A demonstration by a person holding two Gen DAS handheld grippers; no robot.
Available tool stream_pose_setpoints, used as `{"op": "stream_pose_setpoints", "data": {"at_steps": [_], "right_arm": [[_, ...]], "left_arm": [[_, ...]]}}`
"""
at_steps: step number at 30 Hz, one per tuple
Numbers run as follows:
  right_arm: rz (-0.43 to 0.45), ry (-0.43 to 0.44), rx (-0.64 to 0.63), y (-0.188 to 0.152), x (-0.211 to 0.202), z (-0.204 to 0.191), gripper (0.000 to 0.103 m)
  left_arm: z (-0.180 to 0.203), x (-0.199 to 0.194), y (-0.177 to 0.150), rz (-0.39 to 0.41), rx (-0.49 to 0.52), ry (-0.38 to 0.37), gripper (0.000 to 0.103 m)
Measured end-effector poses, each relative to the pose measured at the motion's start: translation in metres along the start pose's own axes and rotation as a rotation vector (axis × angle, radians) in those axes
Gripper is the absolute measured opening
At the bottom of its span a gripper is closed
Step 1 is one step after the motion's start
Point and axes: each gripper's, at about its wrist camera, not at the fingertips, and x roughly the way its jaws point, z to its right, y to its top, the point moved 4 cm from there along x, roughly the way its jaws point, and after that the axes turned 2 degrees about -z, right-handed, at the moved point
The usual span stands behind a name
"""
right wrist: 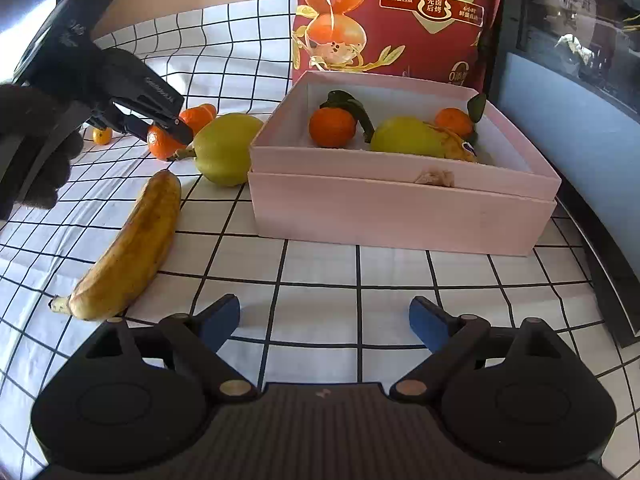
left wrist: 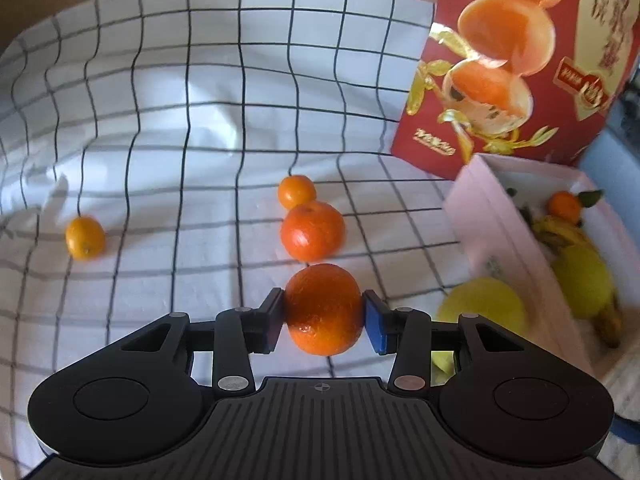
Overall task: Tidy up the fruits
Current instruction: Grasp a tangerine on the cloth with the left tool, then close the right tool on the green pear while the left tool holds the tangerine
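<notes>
Step in hand, as judged: your left gripper [left wrist: 324, 322] is taking up the nearest mandarin [left wrist: 324, 309] from the checked cloth [left wrist: 160, 160], for the pink box [right wrist: 400, 208]; centre the fruit between the two pads before you close, since it is round and may roll or squirt forward; close gently, as the skin is soft; lift clear of the second mandarin [left wrist: 313, 230] just behind it, and of the small one [left wrist: 296, 191] beyond that, so neither is knocked; carry over the near wall of the box rather than through it.

Left tool: jaws about half open, one pad on each side of the mandarin; the left pad looks to touch the skin, the right pad shows a thin gap or bare contact; no firm squeeze is visible, so you should not count the fruit as gripped yet; it appears to rest on the cloth.

Right gripper [right wrist: 324, 320]: jaws wide apart, nothing between them, hovering over bare cloth in front of the box.

Where the fruit lies: inside the box, two leafed mandarins, a yellow-green fruit and a banana; outside, a banana [right wrist: 128, 248] lying left of the box, a yellow-green fruit [right wrist: 224, 148] just beside the box's left corner, and a lone kumquat [left wrist: 85, 238] well apart at the left; a red printed bag [right wrist: 392, 20] stands behind the box.
</notes>
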Motion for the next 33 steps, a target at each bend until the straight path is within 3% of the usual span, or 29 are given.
{"op": "stream_pose_setpoints", "data": {"at_steps": [8,17,18,20,22,25,27,30,33], "right_arm": [[-0.019,0.033,-0.025,-0.001,0.001,-0.002,0.103],[-0.066,0.068,-0.073,0.0,-0.002,-0.002,0.103],[-0.083,0.08,-0.085,0.002,-0.002,-0.002,0.102],[-0.09,0.109,-0.122,0.008,-0.007,-0.008,0.086],[-0.035,0.106,-0.247,0.02,-0.02,-0.024,0.085],[0.107,0.041,-0.529,0.045,-0.041,-0.058,0.085],[0.145,0.017,-0.71,0.059,-0.041,-0.079,0.083],[0.108,0.022,-0.937,0.079,-0.023,-0.102,0.082],[-0.007,0.056,-1.067,0.098,0.003,-0.109,0.075]], "left_arm": [[0.005,-0.043,-0.035,-0.043,0.016,-0.029,0.047],[0.007,-0.065,-0.064,-0.117,-0.032,-0.05,0.047],[0.008,-0.067,-0.067,-0.127,-0.03,-0.055,0.047],[0.01,-0.071,-0.075,-0.135,-0.025,-0.069,0.047],[0.007,-0.075,-0.08,-0.134,-0.037,-0.078,0.047],[-0.004,-0.078,-0.086,-0.127,-0.084,-0.092,0.047],[-0.013,-0.08,-0.087,-0.114,-0.113,-0.102,0.047],[-0.027,-0.084,-0.088,-0.091,-0.147,-0.112,0.047],[-0.038,-0.085,-0.089,-0.071,-0.176,-0.132,0.047]]}}
